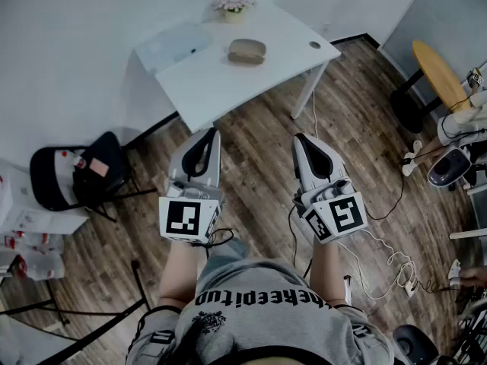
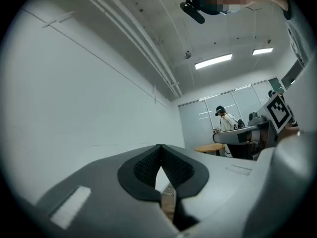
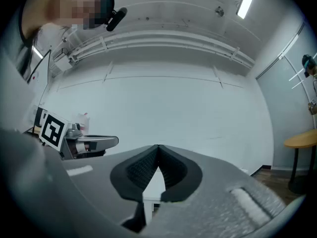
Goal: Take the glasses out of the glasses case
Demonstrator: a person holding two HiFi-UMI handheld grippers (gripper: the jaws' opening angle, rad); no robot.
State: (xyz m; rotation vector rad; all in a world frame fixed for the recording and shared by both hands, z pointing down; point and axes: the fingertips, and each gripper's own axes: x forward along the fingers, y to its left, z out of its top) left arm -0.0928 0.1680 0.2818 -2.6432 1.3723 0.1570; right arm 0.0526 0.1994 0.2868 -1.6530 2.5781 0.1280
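Note:
A brown glasses case [image 1: 247, 51] lies closed on the white table [image 1: 221, 78] far ahead of me in the head view. The glasses do not show. My left gripper [image 1: 209, 132] and right gripper [image 1: 300, 138] hang side by side over the wooden floor, well short of the table's near edge. Both point toward the table and slightly upward. In the left gripper view the left gripper [image 2: 160, 147] has its pads pressed together with nothing between them. The right gripper [image 3: 158, 146] looks the same in its own view, shut and empty.
A small flower pot [image 1: 233, 7] and a pale cloth-like sheet [image 1: 175, 44] sit at the table's back. A black chair [image 1: 84, 175] stands at the left. At the right are a round wooden table [image 1: 440, 73] and loose cables [image 1: 388, 261] on the floor.

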